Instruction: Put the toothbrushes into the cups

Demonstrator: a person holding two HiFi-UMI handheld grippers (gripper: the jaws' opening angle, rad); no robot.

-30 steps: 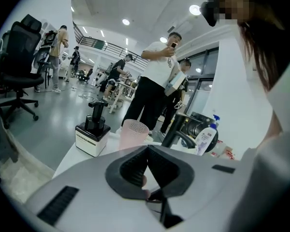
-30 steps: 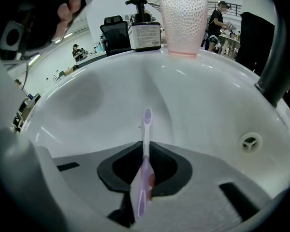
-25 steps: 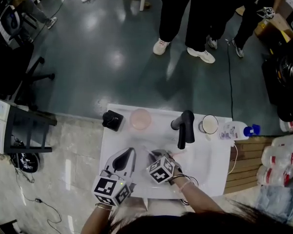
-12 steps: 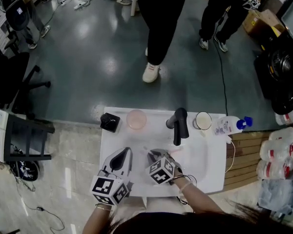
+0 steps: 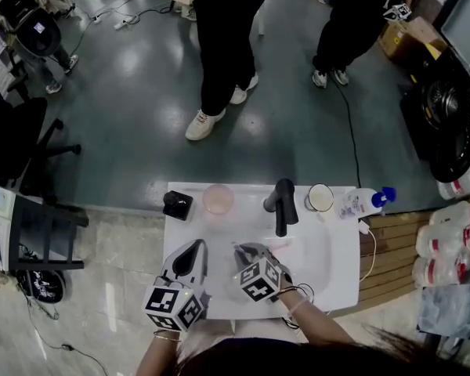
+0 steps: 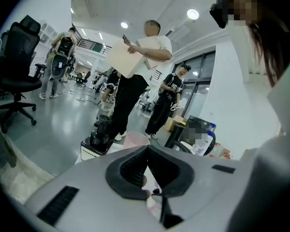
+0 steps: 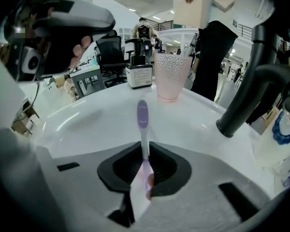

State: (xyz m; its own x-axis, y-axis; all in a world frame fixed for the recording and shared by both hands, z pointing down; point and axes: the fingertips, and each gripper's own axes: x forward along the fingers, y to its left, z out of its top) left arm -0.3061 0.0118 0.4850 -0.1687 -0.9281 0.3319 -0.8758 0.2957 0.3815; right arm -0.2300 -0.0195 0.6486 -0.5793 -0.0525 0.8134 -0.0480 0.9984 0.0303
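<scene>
I see a glossy grey-green floor [image 5: 141,92] catching glare from round white ceiling lights [image 6: 192,14]. A black swivel office chair [image 5: 19,131] stands at the left. Pale stone-look tiles [image 5: 117,265] lie nearer me, brown wooden slats [image 5: 392,249] at the right, and dark-framed glazed panels [image 6: 202,79] beyond.

The right gripper [image 7: 144,170] clamps a purple toothbrush [image 7: 142,124], jaws closed on its handle. The brush head points toward the pink cup [image 7: 172,76] on the white sink [image 7: 87,124]. A black faucet [image 7: 251,91] stands at right.
</scene>
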